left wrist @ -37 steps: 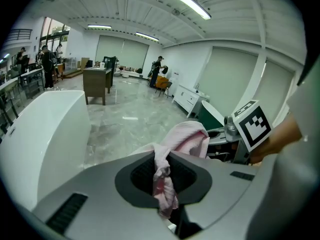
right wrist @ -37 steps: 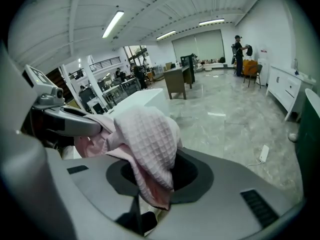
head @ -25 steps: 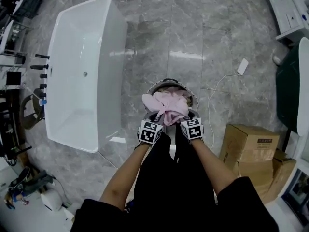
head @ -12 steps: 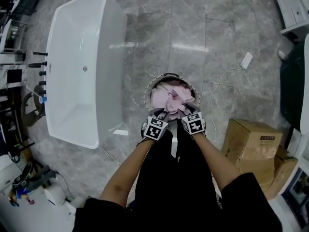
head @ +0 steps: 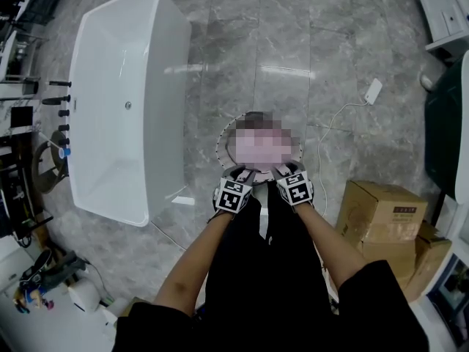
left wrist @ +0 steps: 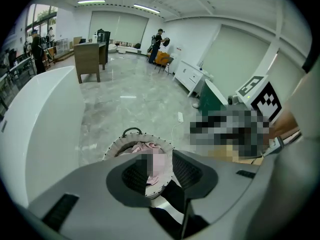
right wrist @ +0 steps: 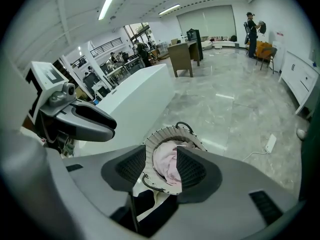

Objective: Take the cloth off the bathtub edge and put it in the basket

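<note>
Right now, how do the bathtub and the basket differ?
Shape: the bathtub is a long white rectangle; the basket is round and pale.
Size: the bathtub is far larger than the basket.
Contents: the bathtub looks empty; the basket holds the pink cloth.
Both stand on the grey floor.

This looks to me like a big shop hall where bath things are shown. A white bathtub [head: 124, 64] stands all by itself on the shiny grey stone floor [head: 242, 64], well to the left of my right tongs [head: 282, 171]. Black taps [head: 62, 101] stick out beside the tub, on the side away from the tongs. Far ahead and to the right are white cabinets [head: 447, 13]. Near the tongs on the right, cardboard boxes [head: 381, 215] are piled up. Far in front I see a brown desk [right wrist: 182, 56], a standing person [right wrist: 251, 26] and long ceiling lights [right wrist: 107, 4].
</note>
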Tool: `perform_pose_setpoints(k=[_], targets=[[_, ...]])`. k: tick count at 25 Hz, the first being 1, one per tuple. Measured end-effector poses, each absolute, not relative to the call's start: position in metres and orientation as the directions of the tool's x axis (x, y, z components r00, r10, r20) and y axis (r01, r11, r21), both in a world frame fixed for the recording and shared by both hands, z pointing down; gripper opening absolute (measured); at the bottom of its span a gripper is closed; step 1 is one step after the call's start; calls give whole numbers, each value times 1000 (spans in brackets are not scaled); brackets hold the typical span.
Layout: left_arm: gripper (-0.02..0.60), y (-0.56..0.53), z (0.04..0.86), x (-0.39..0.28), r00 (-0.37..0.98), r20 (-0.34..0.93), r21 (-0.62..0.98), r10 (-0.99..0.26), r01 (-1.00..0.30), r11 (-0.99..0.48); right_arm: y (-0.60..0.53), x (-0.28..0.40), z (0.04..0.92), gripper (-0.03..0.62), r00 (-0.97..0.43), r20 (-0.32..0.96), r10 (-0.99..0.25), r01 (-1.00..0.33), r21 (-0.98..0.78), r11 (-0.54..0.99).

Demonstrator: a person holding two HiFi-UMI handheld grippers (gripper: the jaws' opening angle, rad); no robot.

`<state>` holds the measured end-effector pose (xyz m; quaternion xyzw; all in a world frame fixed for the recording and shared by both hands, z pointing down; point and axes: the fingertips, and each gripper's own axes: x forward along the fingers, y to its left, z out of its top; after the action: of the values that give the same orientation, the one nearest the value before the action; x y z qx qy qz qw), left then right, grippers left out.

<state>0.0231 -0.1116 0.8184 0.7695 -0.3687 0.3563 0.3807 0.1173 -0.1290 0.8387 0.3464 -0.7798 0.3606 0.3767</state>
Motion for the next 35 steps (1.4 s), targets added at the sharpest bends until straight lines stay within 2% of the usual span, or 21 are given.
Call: perform_pose_setpoints(k=[9,14,25,35], targets=[[133,-110,780,16,490,773,349,-403,-859,-373,-128,112,805,209,-519,800,-300,-787,-311,534],[134,-108,739,9,523,716,367,-464,-846,-387,-137,103,751,210,-533,730,-429,-810,-291,510],[140,-111,558,-12,604,445,350,-661,-797,-492,-118,81,608,210,-526,603,-599,-841,-264,473],[128,-76,463,-54,561,284,309,-777,-821,-480,-87,47,490,210,-504,461,-730,-860,-195,471]])
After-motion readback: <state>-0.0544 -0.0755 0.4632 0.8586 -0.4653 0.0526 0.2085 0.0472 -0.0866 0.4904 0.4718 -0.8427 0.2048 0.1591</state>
